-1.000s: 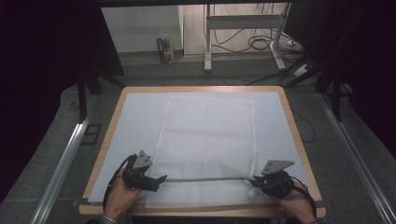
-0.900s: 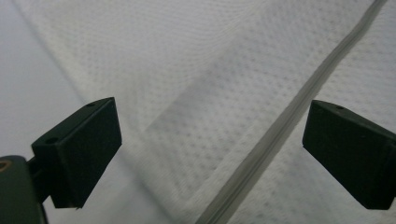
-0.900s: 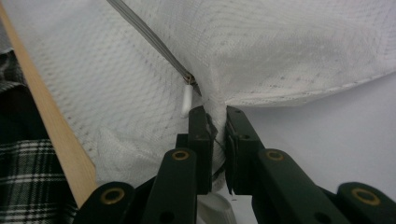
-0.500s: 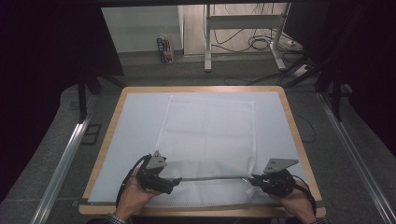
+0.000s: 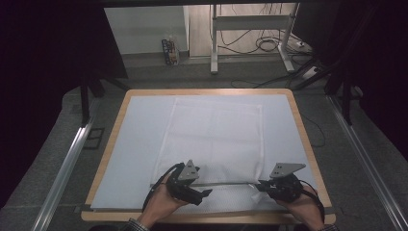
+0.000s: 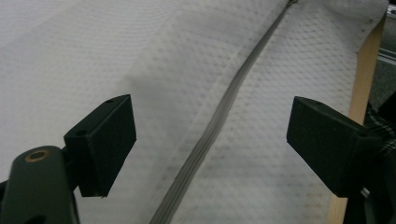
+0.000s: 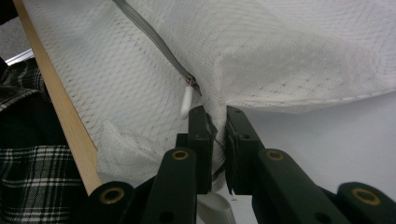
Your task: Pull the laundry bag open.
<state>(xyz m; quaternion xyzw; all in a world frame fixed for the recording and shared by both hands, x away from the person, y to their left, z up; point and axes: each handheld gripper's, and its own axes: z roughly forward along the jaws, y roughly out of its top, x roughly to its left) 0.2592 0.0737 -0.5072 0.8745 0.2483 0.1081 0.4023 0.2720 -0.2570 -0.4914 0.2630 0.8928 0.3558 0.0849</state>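
On the wooden-rimmed table (image 5: 114,144) with its pale blue top lies a white mesh laundry bag (image 5: 214,130), spread flat over the middle and reaching to the near edge. A grey zipper (image 6: 219,126) runs across the bag close to that edge, from one gripper to the other. Its small white pull tab (image 7: 186,103) hangs at the right end, just beside the right jaws.

The right gripper (image 5: 262,186) has its jaws pressed together on a bunched fold of mesh at the zipper's end, lifting that corner a little off the table. The left gripper (image 5: 206,194) hovers over the zipper line with its jaws spread; they have just been closing somewhat, yet nothing lies between the pads (image 6: 109,140), and the zipper runs beneath the gap.

The risk, as I judge it, is a poor catch by the left gripper. If it closes on loose mesh instead of the zipper tape, the fabric would stretch and pucker. The right pinch is thin, too, so a sideways tug could pull the mesh free.
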